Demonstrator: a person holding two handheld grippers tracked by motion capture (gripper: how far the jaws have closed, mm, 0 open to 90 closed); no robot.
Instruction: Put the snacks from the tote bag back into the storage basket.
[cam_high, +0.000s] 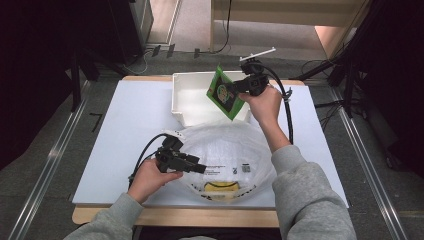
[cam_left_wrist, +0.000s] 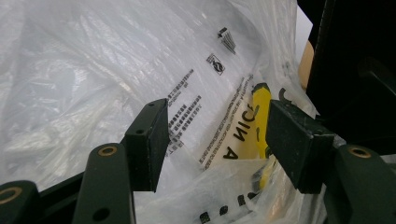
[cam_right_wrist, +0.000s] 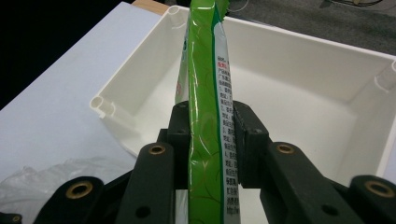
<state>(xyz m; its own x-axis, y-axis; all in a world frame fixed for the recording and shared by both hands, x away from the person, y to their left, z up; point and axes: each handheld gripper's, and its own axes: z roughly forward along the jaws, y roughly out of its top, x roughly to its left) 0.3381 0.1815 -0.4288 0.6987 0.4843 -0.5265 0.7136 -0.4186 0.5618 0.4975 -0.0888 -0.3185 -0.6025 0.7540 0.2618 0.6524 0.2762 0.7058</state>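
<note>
You are holding a two-jaw gripper in each hand over the white table (cam_high: 125, 130). Your right gripper (cam_high: 235, 89) is pinching a green snack packet (cam_high: 223, 93) and holding it in the air above the near right corner of the white plastic bin (cam_high: 186, 95). In the right gripper view, the jaws are pressing flat on both faces of the green snack packet (cam_right_wrist: 205, 116), which is standing edge-on and upright between them, with the open white plastic bin (cam_right_wrist: 299, 65) lying beyond and below. The packet is tilting in the high view, its upper corner pointing away from you.

Your left gripper (cam_high: 200, 169) is resting at the left side of the clear plastic bag (cam_high: 225, 145), which is lying crumpled on the table just in front of the bin, near your edge. In the left gripper view, the jaws are standing spread, with the clear plastic bag (cam_left_wrist: 93, 60) printed with black text showing between and beyond them. Whether the jaws are touching the film, I cannot tell. Something yellow (cam_left_wrist: 261, 116) is showing through the bag near its bottom, also seen in the high view (cam_high: 222, 187). Your grey sleeves are coming in from the bottom edge.
</note>
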